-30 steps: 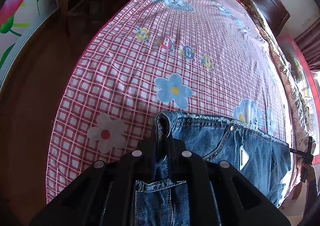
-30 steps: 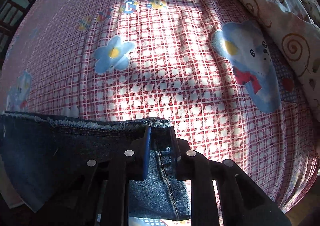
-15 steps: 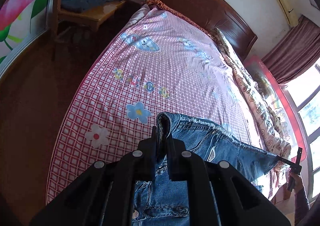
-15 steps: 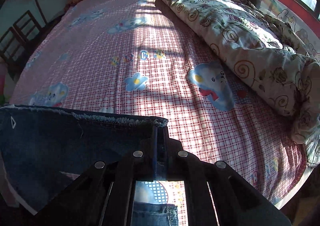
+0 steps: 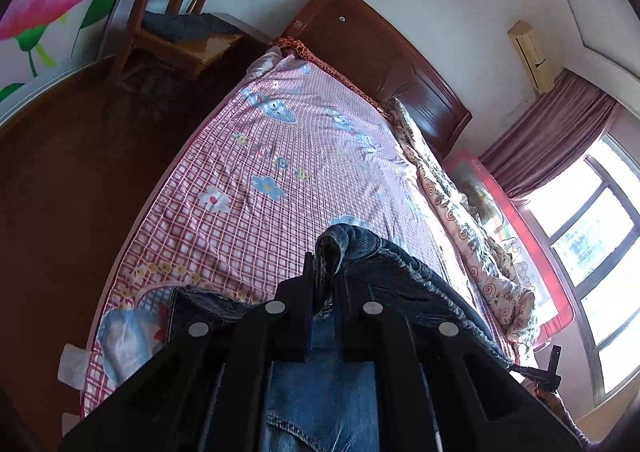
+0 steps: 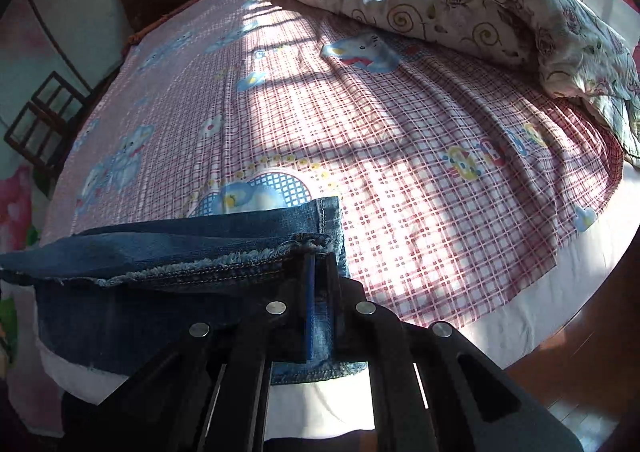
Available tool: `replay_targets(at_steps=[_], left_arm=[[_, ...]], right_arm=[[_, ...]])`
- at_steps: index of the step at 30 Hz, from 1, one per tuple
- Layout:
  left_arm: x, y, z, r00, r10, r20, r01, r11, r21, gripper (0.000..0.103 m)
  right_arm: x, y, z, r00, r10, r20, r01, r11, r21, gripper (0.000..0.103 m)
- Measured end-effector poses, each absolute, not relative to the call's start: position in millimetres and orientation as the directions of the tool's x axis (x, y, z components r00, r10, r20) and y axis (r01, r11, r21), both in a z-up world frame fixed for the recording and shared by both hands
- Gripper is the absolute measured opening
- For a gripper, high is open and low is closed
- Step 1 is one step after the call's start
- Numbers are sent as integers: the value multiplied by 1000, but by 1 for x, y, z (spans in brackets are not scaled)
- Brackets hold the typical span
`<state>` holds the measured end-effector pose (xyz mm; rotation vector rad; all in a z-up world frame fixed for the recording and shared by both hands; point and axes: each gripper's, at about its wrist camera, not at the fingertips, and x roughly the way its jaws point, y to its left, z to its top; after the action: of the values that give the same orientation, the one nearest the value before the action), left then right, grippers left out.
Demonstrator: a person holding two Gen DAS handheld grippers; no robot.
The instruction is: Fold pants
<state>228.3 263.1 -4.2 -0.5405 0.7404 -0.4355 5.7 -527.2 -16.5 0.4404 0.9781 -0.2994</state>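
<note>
Both grippers have risen since a second ago, lifting the frayed end of the pants off the bed and opening a wider view of the room. From the left wrist, the left gripper (image 5: pixel 326 284) has its fingers pinched tight on a bunched corner of the pants (image 5: pixel 384 264), held above the bed (image 5: pixel 224 244) near its foot edge. From the right wrist, the right gripper (image 6: pixel 320 276) is likewise clamped on the opposite corner, the denim drooping between. An uneven carry could skew the fold; thick bunched cloth may slip free.
</note>
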Motion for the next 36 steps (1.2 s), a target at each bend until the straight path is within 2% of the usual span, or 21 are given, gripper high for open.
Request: replay_targets(at_steps=[5, 9, 11, 13, 14, 16, 18, 19, 21, 22, 24, 25, 26, 31, 34, 36], left_arm=[[186, 276, -57, 628, -511, -587, 102, 802, -588, 8], [159, 282, -91, 614, -472, -633, 44, 821, -569, 12], [149, 286, -104, 602, -455, -656, 2, 823, -568, 23], [137, 291, -109, 601, -435, -670, -28, 826, -562, 30], [133, 293, -110, 600, -423, -679, -47, 829, -558, 35], [123, 297, -111, 603, -378, -702, -93, 841, -533, 36], [114, 304, -113, 608, -369, -703, -137, 823, -551, 42], [110, 307, -114, 611, -362, -704, -158, 816, -556, 51], [98, 309, -114, 620, -353, -701, -179, 806, -564, 59], [94, 308, -112, 622, -362, -694, -183, 795, -579, 70], [88, 300, -107, 629, -364, -687, -175, 795, -581, 76], [86, 295, -105, 629, -372, -682, -163, 795, -584, 83], [84, 290, -103, 624, -378, -684, -162, 794, -586, 92], [78, 281, -104, 642, -404, -652, -186, 743, -643, 92], [81, 282, -108, 655, -430, -622, -199, 695, -691, 93], [91, 279, -108, 651, -464, -601, -189, 667, -721, 93]], right_arm=[[-19, -514, -71, 486, -25, -873, 458, 858, 231, 4], [-29, -517, -79, 521, -20, -853, 469, 842, 267, 4], [-32, -521, -77, 523, -9, -852, 486, 825, 289, 8], [-39, -523, -74, 512, 14, -859, 502, 806, 313, 12], [-45, -522, -72, 503, 16, -864, 521, 792, 318, 21], [-60, -522, -72, 472, -4, -882, 577, 758, 305, 25], [-77, -526, -73, 522, 58, -851, 608, 674, 419, 25], [-85, -526, -74, 540, 76, -838, 626, 629, 460, 25], [-96, -524, -78, 614, 139, -777, 615, 533, 581, 25], [-99, -523, -81, 660, 182, -729, 597, 462, 656, 25], [-99, -519, -87, 726, 232, -647, 557, 353, 752, 41], [-97, -517, -89, 734, 231, -639, 563, 320, 762, 60], [-92, -514, -91, 734, 230, -639, 571, 301, 764, 60], [-66, -500, -92, 767, 259, -587, 520, 286, 805, 60], [-51, -491, -93, 720, 260, -643, 556, 337, 760, 60], [-46, -487, -97, 725, 265, -635, 551, 328, 767, 44]])
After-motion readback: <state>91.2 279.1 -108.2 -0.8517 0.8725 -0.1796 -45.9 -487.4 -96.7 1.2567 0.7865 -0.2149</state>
